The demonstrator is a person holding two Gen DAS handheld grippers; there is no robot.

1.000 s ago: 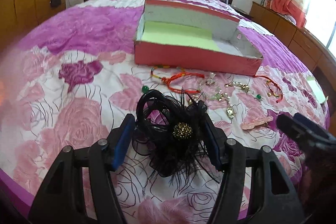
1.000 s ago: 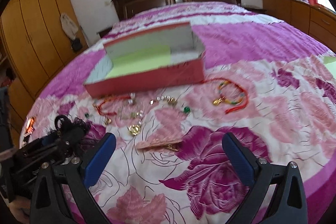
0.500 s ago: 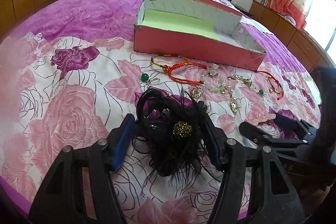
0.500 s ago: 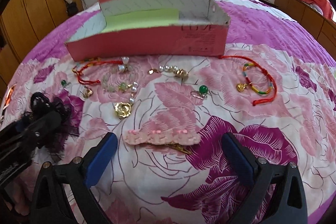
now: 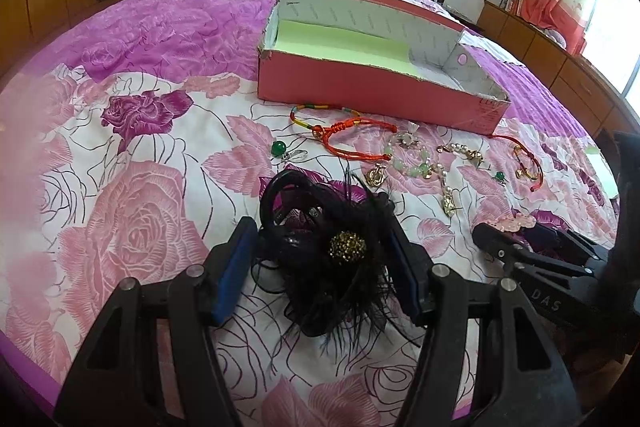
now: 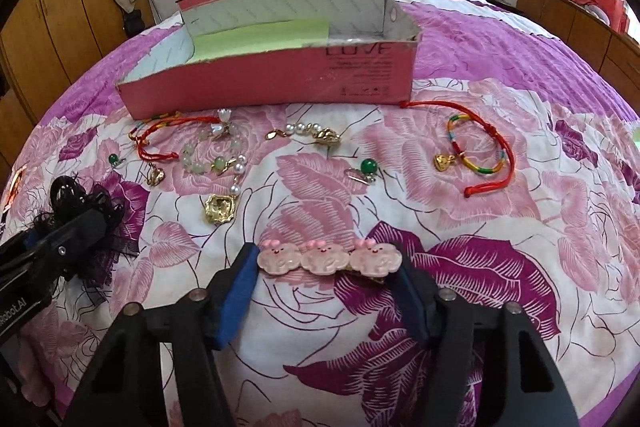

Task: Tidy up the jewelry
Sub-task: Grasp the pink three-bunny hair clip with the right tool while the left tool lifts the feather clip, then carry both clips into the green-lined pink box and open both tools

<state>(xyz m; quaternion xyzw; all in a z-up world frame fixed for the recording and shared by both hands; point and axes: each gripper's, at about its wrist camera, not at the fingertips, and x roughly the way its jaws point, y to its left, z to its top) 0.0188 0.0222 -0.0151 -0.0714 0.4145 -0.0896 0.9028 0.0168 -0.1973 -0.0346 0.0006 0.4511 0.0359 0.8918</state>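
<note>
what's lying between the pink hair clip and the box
In the right wrist view, a green bead earring and a pearl-and-gold piece lie between the pink hair clip and the box.

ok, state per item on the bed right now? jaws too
pink box: open, only a green liner inside
black feather hair clip: on the bedspread, held between the left gripper jaws
pink bunny hair clip: flat on the bedspread, right gripper jaws just closing, touching both ends
red cord bracelet: loose, outside the box
pearl and jade bracelet: loose, outside the box
</note>
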